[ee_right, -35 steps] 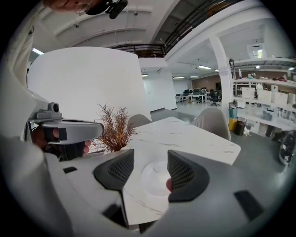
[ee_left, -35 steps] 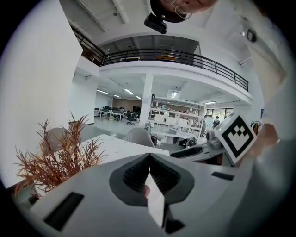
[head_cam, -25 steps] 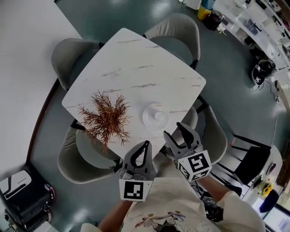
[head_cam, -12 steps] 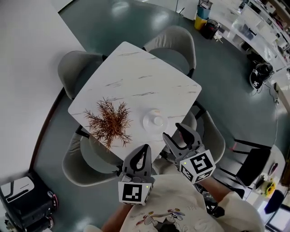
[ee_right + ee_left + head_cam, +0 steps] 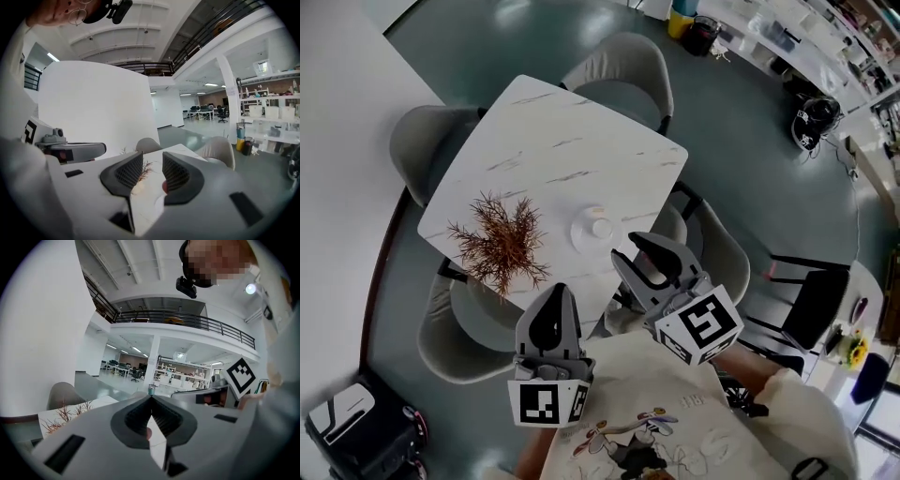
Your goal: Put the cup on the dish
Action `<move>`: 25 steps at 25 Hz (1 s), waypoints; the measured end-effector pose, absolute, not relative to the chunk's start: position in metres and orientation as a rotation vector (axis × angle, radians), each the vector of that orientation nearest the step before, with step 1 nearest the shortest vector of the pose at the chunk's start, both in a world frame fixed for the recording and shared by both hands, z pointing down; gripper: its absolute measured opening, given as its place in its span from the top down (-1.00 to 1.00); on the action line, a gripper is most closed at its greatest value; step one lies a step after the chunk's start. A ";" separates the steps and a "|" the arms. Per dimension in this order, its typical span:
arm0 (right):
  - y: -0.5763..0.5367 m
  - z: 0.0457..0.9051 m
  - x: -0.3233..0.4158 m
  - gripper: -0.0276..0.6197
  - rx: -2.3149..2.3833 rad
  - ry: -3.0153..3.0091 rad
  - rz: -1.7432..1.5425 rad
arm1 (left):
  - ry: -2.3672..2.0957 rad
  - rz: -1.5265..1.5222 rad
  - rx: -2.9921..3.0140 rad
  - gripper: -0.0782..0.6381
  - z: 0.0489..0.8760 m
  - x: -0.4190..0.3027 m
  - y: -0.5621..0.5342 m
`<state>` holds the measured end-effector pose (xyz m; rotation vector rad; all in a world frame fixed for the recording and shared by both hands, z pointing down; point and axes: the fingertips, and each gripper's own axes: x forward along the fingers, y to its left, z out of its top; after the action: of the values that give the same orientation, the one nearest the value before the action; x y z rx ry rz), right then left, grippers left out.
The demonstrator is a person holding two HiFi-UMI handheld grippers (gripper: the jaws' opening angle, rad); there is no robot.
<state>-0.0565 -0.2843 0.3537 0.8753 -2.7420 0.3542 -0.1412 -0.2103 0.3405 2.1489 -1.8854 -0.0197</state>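
A small white cup [image 5: 600, 226] stands on a clear round dish [image 5: 579, 236] on the white marble table [image 5: 562, 150], right of a dried brown plant [image 5: 499, 242]. Both grippers hang above the table's near corner, apart from the cup. My left gripper [image 5: 555, 290] is shut and empty; in the left gripper view its jaws meet at the tip [image 5: 151, 397]. My right gripper [image 5: 630, 249] is open with nothing between its fingers, and its jaws have just been closing. In the right gripper view [image 5: 152, 164] the plant [image 5: 147, 169] shows through the gap.
Grey chairs stand round the table: at the far side [image 5: 623, 61], at the left [image 5: 417, 141], at the near left [image 5: 464, 328] and at the right [image 5: 722, 253]. A black machine [image 5: 347, 427] sits on the floor at lower left. Shelves and bins [image 5: 806, 56] line the upper right.
Both grippers have risen toward the head camera, away from the table. The right gripper's jaws stand narrower than before. The cup and dish have not moved on the table.
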 end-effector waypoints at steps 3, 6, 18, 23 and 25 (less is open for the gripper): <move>-0.285 0.346 -0.063 0.53 0.838 -2.764 0.411 | -1.870 -0.052 2.143 0.76 0.338 -0.139 -0.209; -0.280 0.339 -0.063 0.62 0.797 -2.765 0.430 | -1.841 -0.057 2.159 0.76 0.334 -0.131 -0.207; -0.194 0.332 -0.063 0.62 0.733 -2.662 0.326 | -1.777 -0.041 2.197 0.76 0.325 -0.118 -0.195; -0.200 0.341 -0.057 0.90 0.845 -2.690 0.271 | -1.772 -0.023 2.200 0.76 0.326 -0.109 -0.191; -0.204 0.347 -0.054 0.90 0.847 -2.681 0.272 | -1.767 -0.017 2.190 0.76 0.329 -0.106 -0.188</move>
<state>-0.0543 -0.2041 0.3468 0.8473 -2.6806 0.2718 -0.1056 -0.1879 0.3292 2.1895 -1.7667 -0.0173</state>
